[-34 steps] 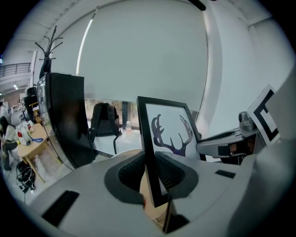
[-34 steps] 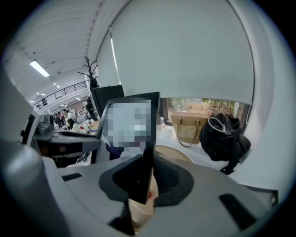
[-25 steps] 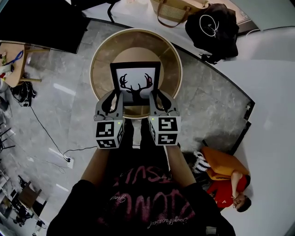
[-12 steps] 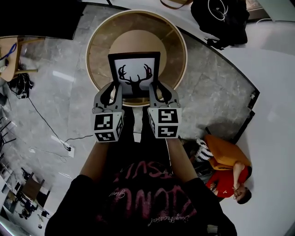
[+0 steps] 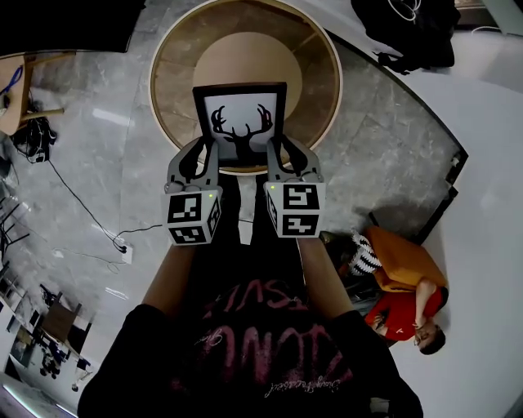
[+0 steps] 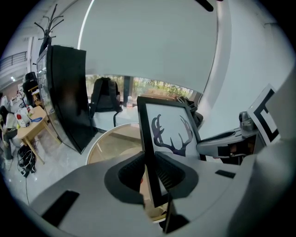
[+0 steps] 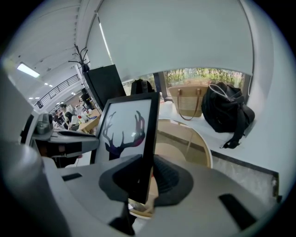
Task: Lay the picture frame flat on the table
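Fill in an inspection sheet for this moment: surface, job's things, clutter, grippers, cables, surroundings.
Surface: round wooden table, light top inside a darker rim.
Job's things: picture frame with a black antler print, held over the table's near edge, not lying flat.
Clutter: nothing seen on the table.
Grippers: left gripper has its jaws shut on the frame's left edge. Right gripper has its jaws shut on the frame's right edge.
Cables: thin cable across the grey floor to the person's left.
Surroundings: black bag on the white floor beyond the table; seated person in orange to the right.
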